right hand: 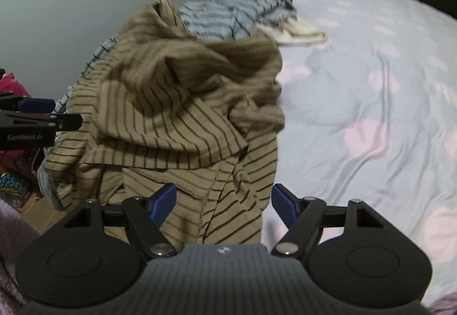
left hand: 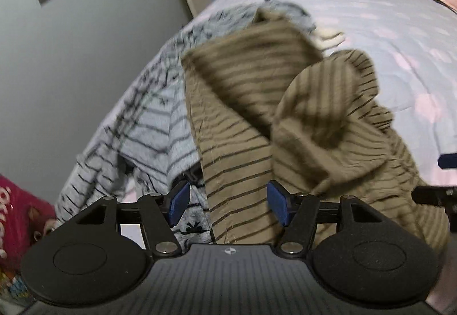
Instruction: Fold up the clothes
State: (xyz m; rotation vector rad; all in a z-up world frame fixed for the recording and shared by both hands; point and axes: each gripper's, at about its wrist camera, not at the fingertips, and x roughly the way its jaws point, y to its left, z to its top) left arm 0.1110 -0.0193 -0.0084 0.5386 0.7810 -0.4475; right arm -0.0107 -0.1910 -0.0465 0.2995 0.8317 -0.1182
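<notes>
A crumpled tan garment with thin dark stripes lay heaped on a bed covered by a pale blue sheet with soft pink patches. In the left wrist view, the tan garment filled the centre and lower right of the frame, and one edge of it ran down between the blue pads of the left gripper, whose fingers stood spread apart with cloth in the gap but not pinched. A light blue garment with dark stripes lay to the left of the tan one and partly under it, reaching toward the upper middle of the frame. In the right wrist view, the tan garment rose in a mound through the centre and left, its lower hem hanging between the parted fingers of the right gripper, which was also spread wide and clamped on nothing. Behind the mound, toward the top of that frame, the blue striped garment showed, with a small cream cloth just beside it. The left gripper appeared at the left edge.
</notes>
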